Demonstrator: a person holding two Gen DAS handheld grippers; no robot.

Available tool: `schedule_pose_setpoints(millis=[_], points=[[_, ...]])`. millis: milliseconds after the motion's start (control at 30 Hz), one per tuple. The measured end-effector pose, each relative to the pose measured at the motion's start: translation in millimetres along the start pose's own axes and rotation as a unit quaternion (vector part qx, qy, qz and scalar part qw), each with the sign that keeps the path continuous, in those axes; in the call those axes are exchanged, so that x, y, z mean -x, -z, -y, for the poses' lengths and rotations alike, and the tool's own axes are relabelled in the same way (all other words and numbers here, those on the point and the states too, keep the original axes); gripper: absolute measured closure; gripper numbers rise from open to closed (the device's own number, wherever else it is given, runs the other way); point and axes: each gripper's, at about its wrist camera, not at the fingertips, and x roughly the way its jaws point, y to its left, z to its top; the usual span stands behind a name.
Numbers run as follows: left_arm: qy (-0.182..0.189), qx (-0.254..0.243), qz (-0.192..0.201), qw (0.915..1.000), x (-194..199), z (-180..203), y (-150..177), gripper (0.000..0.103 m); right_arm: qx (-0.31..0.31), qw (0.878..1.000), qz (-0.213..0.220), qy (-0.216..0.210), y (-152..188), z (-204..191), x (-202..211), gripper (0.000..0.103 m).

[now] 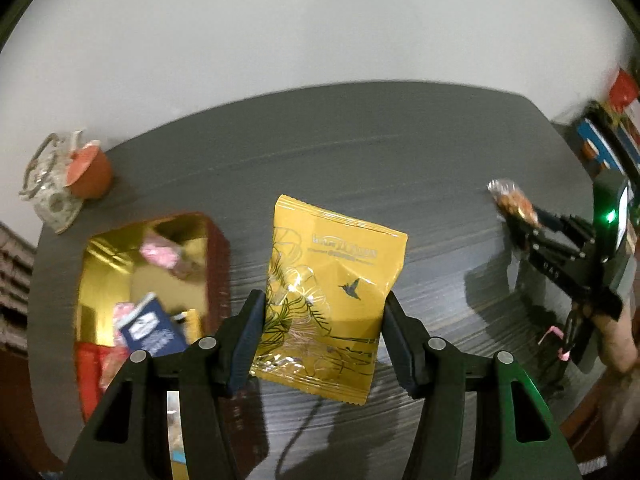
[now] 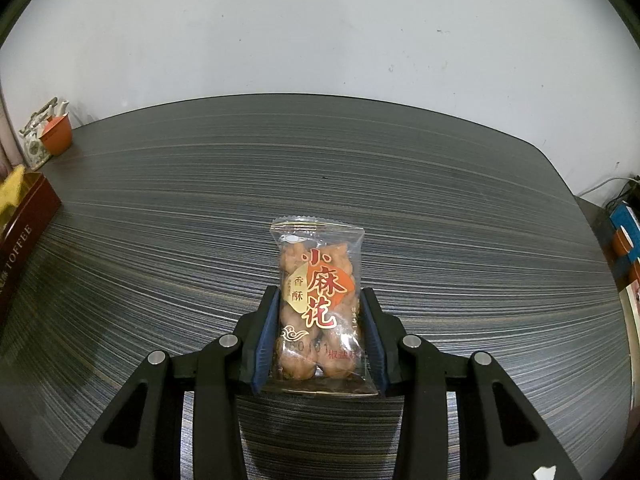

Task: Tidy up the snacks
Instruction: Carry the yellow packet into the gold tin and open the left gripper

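My left gripper (image 1: pixel 325 304) is shut on a yellow snack packet (image 1: pixel 332 276) with a bird print and holds it above the dark table, just right of the gold-lined box (image 1: pixel 112 248). The box holds pink, blue and red snacks. My right gripper (image 2: pixel 320 300) is shut on a clear packet of fried dough twists (image 2: pixel 318 292) above the table's middle. In the left wrist view the right gripper (image 1: pixel 520 216) shows at the far right with that packet (image 1: pixel 510 198).
A patterned teapot (image 1: pixel 48 184) and an orange cup (image 1: pixel 90 174) stand at the table's back left corner. The box's dark red side (image 2: pixel 24 232) reads TOFFEE. Coloured boxes (image 2: pixel 624 236) lie off the table's right edge. A white wall is behind.
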Motion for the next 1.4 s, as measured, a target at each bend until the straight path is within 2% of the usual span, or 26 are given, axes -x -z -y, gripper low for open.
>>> schedule_pose_setpoints(millis=[333, 533, 733, 1033, 1400], points=[[-0.045, 0.05, 0.026, 0.9974, 32, -65, 0, 0.045, 0.0, 1.0, 0.0, 0.0, 0, 0, 0, 0.067], [-0.073, 0.084, 0.02, 0.9935, 33, -110, 4, 0.045, 0.0, 1.0, 0.0, 0.001, 0, -1, 1, 0.067], [-0.09, 0.105, 0.006, 0.9903, 23, -139, 11, 0.045, 0.001, 1.0, 0.0, 0.002, 0, -1, 0, 0.067], [-0.106, 0.13, -0.024, 0.9855, -4, -166, 21, 0.045, 0.001, 1.0, 0.0, 0.003, 1, -2, 0, 0.067], [-0.106, 0.139, -0.045, 0.9835, -27, -176, 30, 0.046, 0.001, 1.0, 0.0, 0.003, 1, -2, -2, 0.067]])
